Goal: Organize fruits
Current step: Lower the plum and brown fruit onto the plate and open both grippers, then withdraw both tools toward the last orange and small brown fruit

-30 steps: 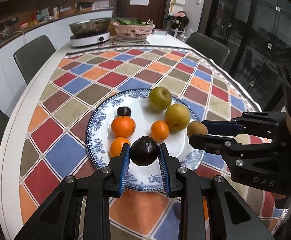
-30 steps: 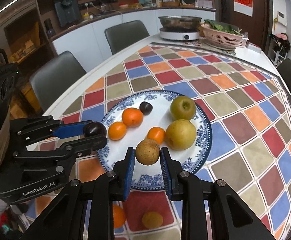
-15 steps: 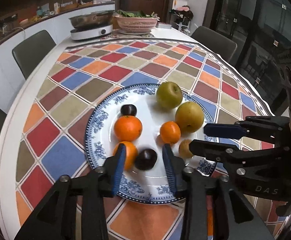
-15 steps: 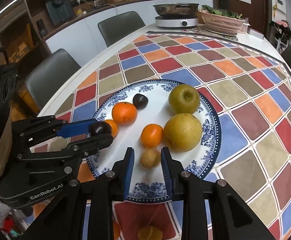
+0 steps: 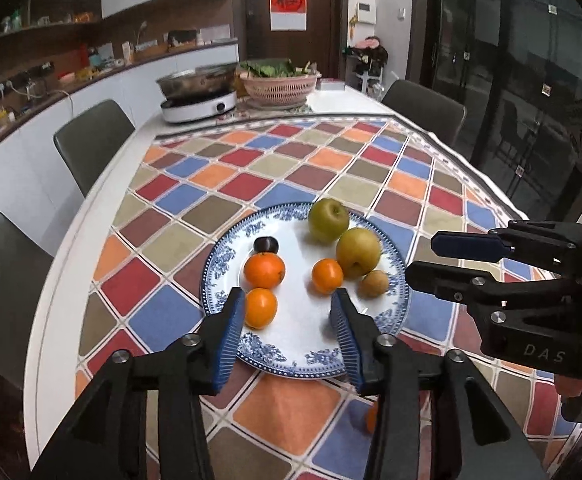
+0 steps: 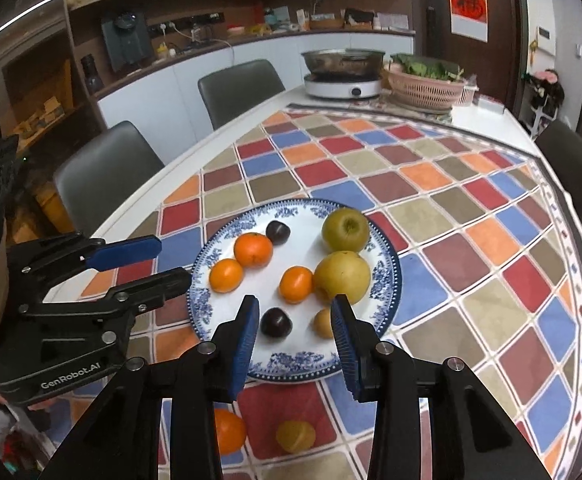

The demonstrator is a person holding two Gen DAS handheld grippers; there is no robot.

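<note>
**Both claws empty above the fruit plate**

We see our left gripper (image 5: 287, 312) spread wide and holding nothing, poised over the near rim of the blue-patterned plate (image 5: 227, 258). Our right gripper (image 6: 294, 320) is likewise wide and empty at the plate's near edge.

On the plate lie a green apple (image 6: 345, 229) at the far side, a yellow pear (image 6: 342, 277) just near of it, three oranges, the largest (image 6: 253, 249) toward the left, and a dark plum (image 6: 278, 232) beside it. In the right wrist view a second dark plum (image 6: 276, 322) and a small brown fruit (image 6: 323, 323) rest on the near part of the plate, between that claw's fingers.

Off the plate, on the chequered tablecloth (image 6: 471, 264), an orange (image 6: 229, 431) and a yellowish fruit (image 6: 295, 435) lie nearest us.
</note>
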